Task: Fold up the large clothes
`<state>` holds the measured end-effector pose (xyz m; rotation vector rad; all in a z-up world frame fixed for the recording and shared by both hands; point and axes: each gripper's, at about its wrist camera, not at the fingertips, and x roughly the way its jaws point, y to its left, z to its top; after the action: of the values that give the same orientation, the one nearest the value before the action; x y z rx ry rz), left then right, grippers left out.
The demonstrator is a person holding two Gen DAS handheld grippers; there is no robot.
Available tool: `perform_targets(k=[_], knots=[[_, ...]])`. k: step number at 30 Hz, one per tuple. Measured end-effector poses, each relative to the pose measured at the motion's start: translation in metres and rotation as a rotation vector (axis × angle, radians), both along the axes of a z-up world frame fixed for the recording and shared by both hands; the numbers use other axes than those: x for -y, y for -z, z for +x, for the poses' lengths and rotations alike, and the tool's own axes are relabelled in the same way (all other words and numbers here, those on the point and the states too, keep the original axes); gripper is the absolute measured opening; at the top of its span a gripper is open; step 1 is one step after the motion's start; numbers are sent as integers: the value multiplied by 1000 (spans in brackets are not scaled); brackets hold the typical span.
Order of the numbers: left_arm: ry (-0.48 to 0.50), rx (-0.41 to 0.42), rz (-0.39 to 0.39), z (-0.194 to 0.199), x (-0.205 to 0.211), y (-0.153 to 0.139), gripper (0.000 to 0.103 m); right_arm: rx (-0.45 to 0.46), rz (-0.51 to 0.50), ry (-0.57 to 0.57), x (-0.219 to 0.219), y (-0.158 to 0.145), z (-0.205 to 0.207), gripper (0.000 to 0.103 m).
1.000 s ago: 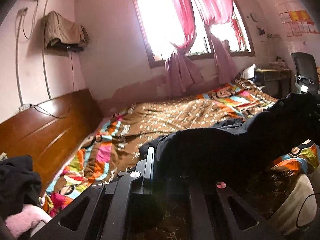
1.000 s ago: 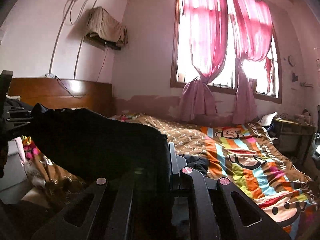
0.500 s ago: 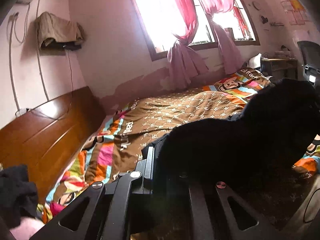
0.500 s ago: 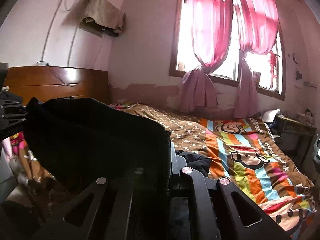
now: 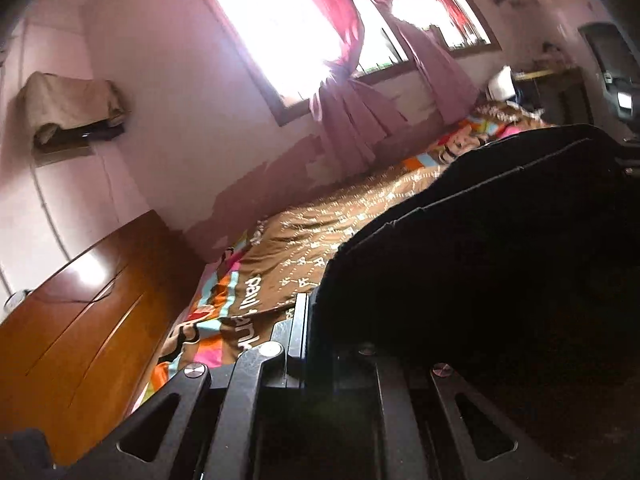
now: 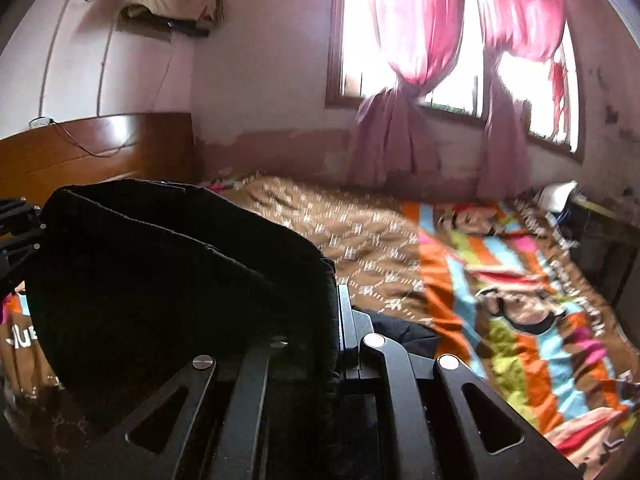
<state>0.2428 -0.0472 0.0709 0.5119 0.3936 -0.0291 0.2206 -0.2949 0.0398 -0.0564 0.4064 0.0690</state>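
Right now you have the black garment (image 5: 480,280) stretched in the air between your two hands, above the bed (image 5: 344,232) and its monkey-print blanket (image 6: 520,300). The cloth runs as a doubled dark band with two edges showing one above the other, so I judge you are mid-fold: one half is being carried over the other, and the piece is not yet laid down.

The left tongs (image 5: 310,320) are clamped on one end of the garment, the fabric rising straight out of the pinched tips and sweeping off to the right of that view. The right tongs (image 6: 338,320) are clamped on the other end, with the cloth spreading away to the left. In the right wrist view the left tongs show dimly at the far left edge, at the end of the band. A bit of dark cloth lies on the blanket just beyond the right tips; whether it belongs to the same garment I cannot tell.

Next, I judge you need to lower both ends together onto the blanket, keeping the band taut and the two edges aligned, and only then let go. The wooden headboard (image 5: 80,320) stands to the left, the pink curtains (image 6: 420,40) at the window beyond.
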Motion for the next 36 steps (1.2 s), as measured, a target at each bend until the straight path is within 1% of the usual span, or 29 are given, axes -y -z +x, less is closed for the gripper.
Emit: perform_targets(k=[3,4,7,9,11,14,16,17,18,19,20,21,22,23,24,25,26,28,29,30,32,34,36], knots=[[4,-25,44,36,7,20,8,-56,-21,-4,2,15,42,7],[2,-41,44,45,8,26,8,-74,-26,-7,2,21,54,7],[-13,-133,-2,76,5,46,8,-136,-31,-18,1,37,87,7],[-20,-196,-40,96,0,56,8,-164,-65,-25,-3,46,103,7],[-28,-243,-80,109,-5,67,11,-181,-98,-32,-10,54,113,7],[-15,-259,-109,116,-11,75,16,-198,-124,-32,-17,67,124,7],[-19,-243,-109,117,-12,78,34,-206,-131,-28,-18,72,130,7],[-14,-240,-111,119,-15,79,39,-211,-135,-26,-18,75,132,8],[-1,-242,-121,119,-15,80,49,-214,-138,-24,-18,77,132,8],[14,-239,-142,118,-17,77,51,-218,-133,-23,-18,79,133,12],[40,-232,-176,116,-20,73,52,-218,-118,-26,-17,79,130,17],[58,-226,-197,115,-20,69,57,-218,-107,-25,-13,81,131,20],[65,-217,-212,112,-22,65,66,-222,-99,-16,-11,81,132,31],[64,-204,-226,109,-24,60,71,-225,-98,-2,-9,82,133,44],[63,-188,-247,105,-28,54,77,-227,-96,22,-5,81,134,50],[64,-177,-267,101,-32,49,78,-222,-84,44,-1,78,133,61],[61,-170,-280,98,-35,46,79,-213,-62,57,4,74,132,70],[47,-156,-286,90,-41,40,81,-196,-20,73,15,68,126,77],[45,-150,-284,86,-44,40,81,-180,0,85,20,63,121,78],[45,-146,-278,81,-46,39,81,-154,17,93,25,57,114,79],[38,-149,-269,70,-51,42,82,-98,23,120,33,45,97,86],[33,-163,-276,61,-55,45,82,-66,29,139,41,37,88,87],[31,-187,-301,51,-60,50,82,-53,70,139,47,29,75,87]])
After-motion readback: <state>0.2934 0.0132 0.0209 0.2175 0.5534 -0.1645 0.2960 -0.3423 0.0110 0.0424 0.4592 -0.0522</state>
